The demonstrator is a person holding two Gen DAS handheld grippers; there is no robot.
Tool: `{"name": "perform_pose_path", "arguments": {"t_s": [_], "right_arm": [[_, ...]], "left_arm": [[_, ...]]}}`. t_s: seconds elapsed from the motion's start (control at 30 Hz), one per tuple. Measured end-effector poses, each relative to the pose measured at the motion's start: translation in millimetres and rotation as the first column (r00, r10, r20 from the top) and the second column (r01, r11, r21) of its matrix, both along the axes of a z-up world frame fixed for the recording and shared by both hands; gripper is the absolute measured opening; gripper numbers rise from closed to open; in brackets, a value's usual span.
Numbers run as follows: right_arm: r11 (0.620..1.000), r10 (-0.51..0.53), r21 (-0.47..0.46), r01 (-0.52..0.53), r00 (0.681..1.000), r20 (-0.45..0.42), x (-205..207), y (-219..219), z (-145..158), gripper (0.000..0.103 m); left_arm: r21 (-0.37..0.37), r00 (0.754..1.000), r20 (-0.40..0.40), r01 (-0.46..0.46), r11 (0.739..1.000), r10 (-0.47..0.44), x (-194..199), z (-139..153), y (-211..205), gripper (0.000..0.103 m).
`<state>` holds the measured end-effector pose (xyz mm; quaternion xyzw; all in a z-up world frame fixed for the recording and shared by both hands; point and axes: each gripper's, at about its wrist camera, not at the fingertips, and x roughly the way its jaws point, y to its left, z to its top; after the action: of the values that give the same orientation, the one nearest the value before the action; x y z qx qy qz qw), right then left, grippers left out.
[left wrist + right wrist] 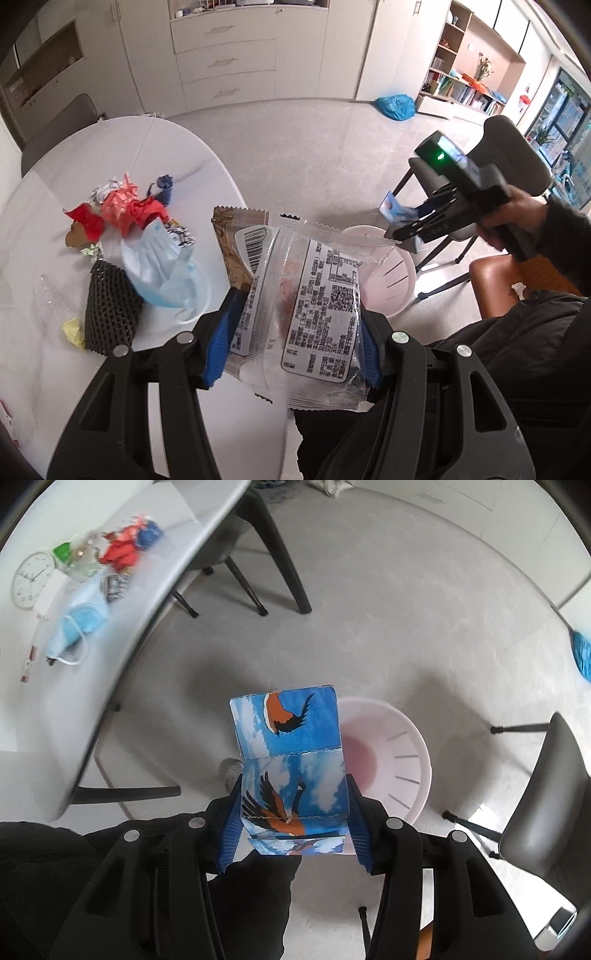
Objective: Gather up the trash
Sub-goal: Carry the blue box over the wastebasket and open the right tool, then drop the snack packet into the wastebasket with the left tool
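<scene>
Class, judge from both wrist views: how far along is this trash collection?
Done: nothing shows inside the pink bin yet.
In hand: the left gripper clamps clear and brown snack wrappers; the right gripper clamps a blue bird-print carton above the bin.
Left: red wrappers, a blue face mask, a black mesh sleeve and yellow paper lie on the white table.

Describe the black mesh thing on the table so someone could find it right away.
Start at the white table and find the litter pile near its edge. Beside the blue face mask, towards the camera, lies the black mesh sleeve. It is the pile's only dark, netted piece, with a yellow scrap beside it.
</scene>
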<state>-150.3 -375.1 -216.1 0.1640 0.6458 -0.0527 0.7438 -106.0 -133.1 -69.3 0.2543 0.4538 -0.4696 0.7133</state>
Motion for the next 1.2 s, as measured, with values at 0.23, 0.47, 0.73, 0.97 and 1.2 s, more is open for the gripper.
{"name": "perform_pose_path", "arguments": {"t_s": [0.23, 0.47, 0.73, 0.97, 1.2], "right_arm": [[0.997, -0.073, 0.018, 0.073, 0.997, -0.034, -16, -28, -20, 0.087], [0.973, -0.226, -0.038, 0.227, 0.974, 0.016, -57, -67, 9, 0.093], [0.945, -0.313, -0.06, 0.32, 0.944, 0.104, -87, -103, 46, 0.096], [0.948, -0.304, -0.052, 0.314, 0.942, 0.144, -88, -110, 60, 0.096], [0.967, -0.227, -0.058, 0.246, 0.946, 0.23, -68, -97, 93, 0.096]], "left_arm": [[0.041, 0.995, -0.036, 0.094, 0.995, -0.093, -24, -15, -62, 0.055], [0.08, 0.952, -0.155, 0.28, 0.957, -0.265, -47, -63, -149, 0.057], [0.09, 0.896, -0.244, 0.401, 0.912, -0.37, -68, -93, -200, 0.079], [0.089, 0.925, -0.219, 0.335, 0.938, -0.309, -60, -79, -203, 0.085], [0.049, 0.979, -0.113, 0.175, 0.983, -0.169, -40, -44, -190, 0.093]]}}
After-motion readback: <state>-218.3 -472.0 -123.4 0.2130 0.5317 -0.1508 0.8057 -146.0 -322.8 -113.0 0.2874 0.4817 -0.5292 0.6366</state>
